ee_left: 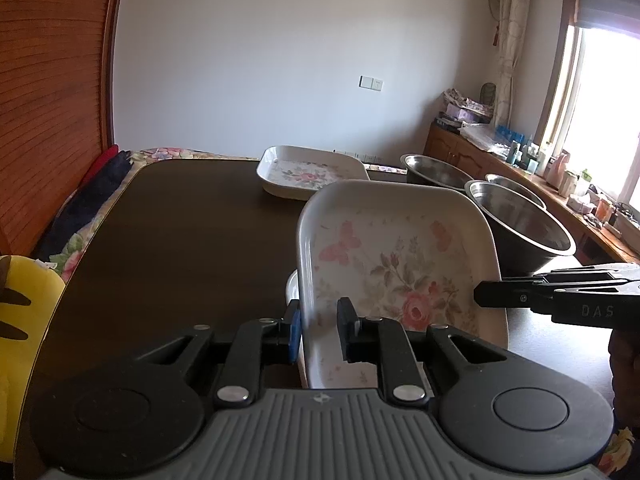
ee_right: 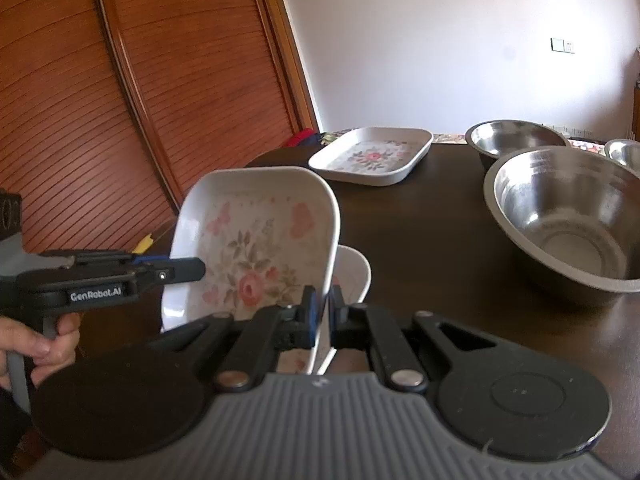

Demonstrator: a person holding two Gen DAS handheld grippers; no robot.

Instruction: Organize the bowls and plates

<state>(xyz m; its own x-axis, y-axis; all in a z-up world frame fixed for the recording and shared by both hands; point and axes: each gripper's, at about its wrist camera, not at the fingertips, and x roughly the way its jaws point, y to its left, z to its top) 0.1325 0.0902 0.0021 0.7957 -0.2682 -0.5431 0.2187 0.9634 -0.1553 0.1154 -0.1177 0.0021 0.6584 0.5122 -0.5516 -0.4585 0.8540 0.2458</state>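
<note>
A white floral plate is held tilted up, its far edge raised, over a second white plate lying on the dark table. My left gripper straddles the plate's left rim, its blue pad against the outer wall. On the plate's right rim my right gripper is shut, the thin edge pinched between its pads. A third floral plate sits flat at the far side.
Three steel bowls stand on the right: a large one and two behind it. A slatted wooden door is on the left, with a yellow cushion off the table's left edge. A person's hand holds the left gripper.
</note>
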